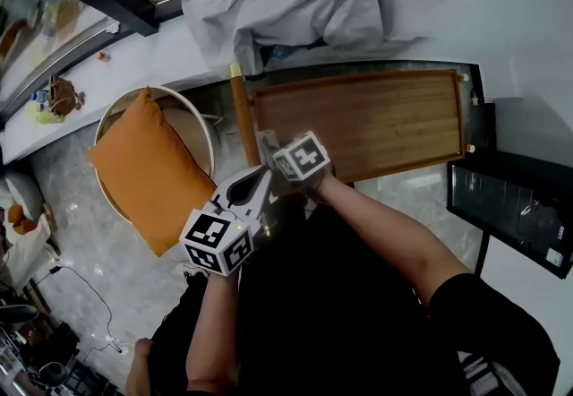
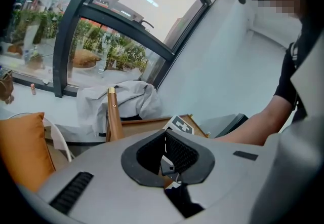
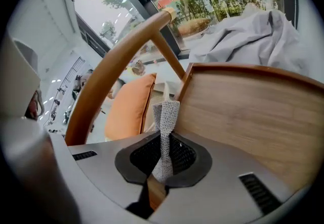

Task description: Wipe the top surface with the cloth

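My right gripper [image 3: 163, 142] is clamped on the small grey-and-white speckled woven cloth [image 3: 167, 114]. A narrow folded strip of it stands up out of the jaws, and the rest is pinched between the pads. The cloth sits at the near left corner of the brown rectangular wooden table top with a low raised rim [image 1: 376, 121]. I cannot tell whether it touches the wood yet. My left gripper [image 2: 165, 139] hangs just beside the right one, off the table's near edge, with its jaws together and nothing between them that I can make out.

I judge the wiping as not yet under way, since the wood ahead of me lies bare and the cloth is bunched rather than spread.

The cloth looks light, soft and limp, and its open weave should drag on the wood rather than slide. Held by this thin fold, it will probably twist into a rope and wipe only a narrow stripe. A deeper bite across a wider folded edge would leave a loose pad trailing to lie flat, and tilting the jaws low would press that pad down. The raised rim may snag it at the corners.

An orange square cushion [image 1: 148, 170] rests on the round white chair to the left. A crumpled pale grey sheet [image 1: 286, 4] lies beyond the table's far edge.
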Motion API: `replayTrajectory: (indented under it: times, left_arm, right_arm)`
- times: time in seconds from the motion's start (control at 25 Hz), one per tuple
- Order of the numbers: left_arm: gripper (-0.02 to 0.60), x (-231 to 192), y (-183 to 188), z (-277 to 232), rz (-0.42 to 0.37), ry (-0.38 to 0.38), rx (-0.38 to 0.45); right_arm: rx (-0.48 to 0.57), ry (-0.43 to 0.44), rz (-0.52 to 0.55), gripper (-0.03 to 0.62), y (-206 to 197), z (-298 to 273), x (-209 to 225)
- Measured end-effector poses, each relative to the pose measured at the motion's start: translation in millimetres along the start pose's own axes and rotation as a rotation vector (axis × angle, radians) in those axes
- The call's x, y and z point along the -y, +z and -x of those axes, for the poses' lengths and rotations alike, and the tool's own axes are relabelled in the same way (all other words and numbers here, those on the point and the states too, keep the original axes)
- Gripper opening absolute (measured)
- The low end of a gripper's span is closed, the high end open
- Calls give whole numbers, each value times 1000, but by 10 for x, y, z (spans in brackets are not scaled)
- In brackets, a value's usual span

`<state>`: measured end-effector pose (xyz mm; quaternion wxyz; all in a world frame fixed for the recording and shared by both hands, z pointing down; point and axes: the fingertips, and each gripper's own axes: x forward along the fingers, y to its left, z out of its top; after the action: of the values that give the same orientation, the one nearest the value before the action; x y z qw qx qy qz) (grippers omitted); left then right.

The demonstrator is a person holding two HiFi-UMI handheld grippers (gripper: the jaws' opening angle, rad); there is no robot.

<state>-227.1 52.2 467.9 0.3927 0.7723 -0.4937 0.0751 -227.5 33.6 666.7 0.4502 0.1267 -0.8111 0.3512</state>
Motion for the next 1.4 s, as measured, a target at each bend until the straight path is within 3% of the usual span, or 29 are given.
replayTrajectory:
  times: [0.44,0.8,1.16,1.4]
  left_arm:
    - [14,40,-4,-45,2,-5,-17]
    - [14,423,107,-540,-39,-57,-50]
    - [14,1029,158,-1272,-84,-125,-98]
    - [14,1393,113,-1717,-97,-163,-130]
  right_arm:
    - [-60,-145,212,38,-198,-89,214]
    - [-76,-230,108,38,-518,559,1151]
    - [-54,-278,-79,38,-913,1307,2155]
    - [-41,-307,-111,38,-1124,1749,2714]
